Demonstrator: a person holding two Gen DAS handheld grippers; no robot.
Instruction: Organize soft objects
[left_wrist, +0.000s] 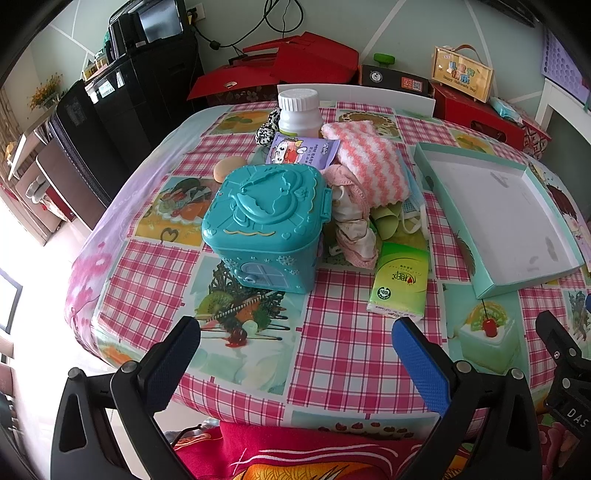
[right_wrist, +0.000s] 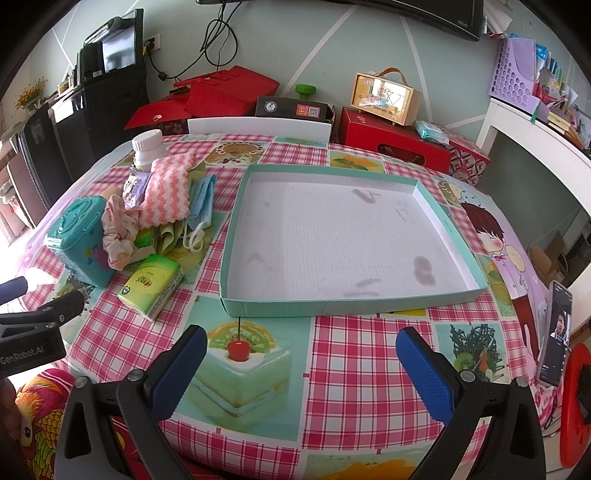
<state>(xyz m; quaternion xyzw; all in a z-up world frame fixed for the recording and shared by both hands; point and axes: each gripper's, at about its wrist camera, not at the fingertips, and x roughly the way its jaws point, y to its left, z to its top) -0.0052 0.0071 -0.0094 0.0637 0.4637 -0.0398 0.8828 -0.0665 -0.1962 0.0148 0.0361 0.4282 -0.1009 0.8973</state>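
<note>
A pile of soft things lies mid-table: a pink-and-white striped cloth (left_wrist: 369, 162) (right_wrist: 168, 188), a pink crumpled garment (left_wrist: 351, 218) (right_wrist: 118, 232), blue face masks (right_wrist: 203, 203), a green cloth (left_wrist: 386, 221) and a green tissue pack (left_wrist: 400, 280) (right_wrist: 151, 284). An empty teal-rimmed box lid (left_wrist: 450, 206) (right_wrist: 332, 306) lies to the right. My left gripper (left_wrist: 295, 339) is open near the table's front edge, short of the pile. My right gripper (right_wrist: 301, 347) is open in front of the box lid.
A teal plastic toy case (left_wrist: 266, 225) (right_wrist: 81, 240) stands left of the pile. A white bottle (left_wrist: 299, 114) (right_wrist: 149, 147) and a purple wipes pack (left_wrist: 303, 149) stand behind it. Red boxes (right_wrist: 391, 140) line the far edge. A phone (right_wrist: 556, 332) stands at the right.
</note>
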